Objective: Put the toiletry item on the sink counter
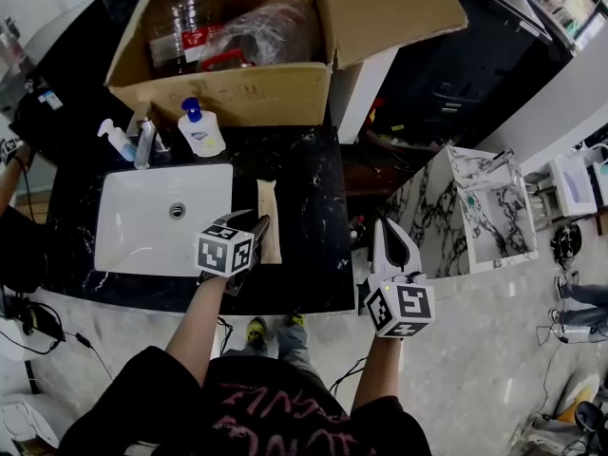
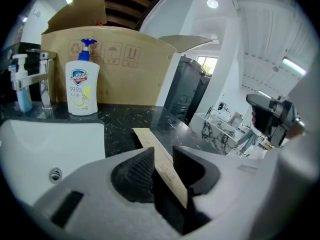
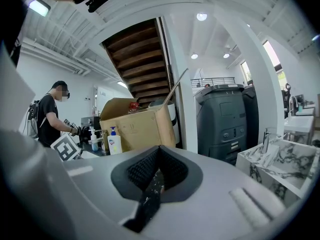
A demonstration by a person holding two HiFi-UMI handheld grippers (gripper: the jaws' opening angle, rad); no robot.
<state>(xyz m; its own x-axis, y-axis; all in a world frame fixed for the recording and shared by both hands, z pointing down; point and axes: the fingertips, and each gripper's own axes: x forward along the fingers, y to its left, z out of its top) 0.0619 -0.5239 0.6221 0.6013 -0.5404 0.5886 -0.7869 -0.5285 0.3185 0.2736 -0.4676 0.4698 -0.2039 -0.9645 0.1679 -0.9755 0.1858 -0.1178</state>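
A long flat tan carton (image 1: 269,218) lies on the black marble counter (image 1: 309,179), just right of the white sink (image 1: 133,245). My left gripper (image 1: 256,234) is at the carton's near end. In the left gripper view the carton (image 2: 145,136) runs between the jaws of that gripper (image 2: 163,163), which stand open around it while it rests on the counter. My right gripper (image 1: 392,231) hangs past the counter's right edge, above the floor. Its jaws (image 3: 158,166) are shut with nothing between them.
A white soap pump bottle (image 1: 200,129), a small blue pump bottle (image 1: 119,141) and a faucet (image 1: 145,143) stand behind the sink. An open cardboard box (image 1: 237,93) fills the back of the counter. A white marble vanity (image 1: 484,207) stands to the right. A person's hand (image 1: 11,152) shows at far left.
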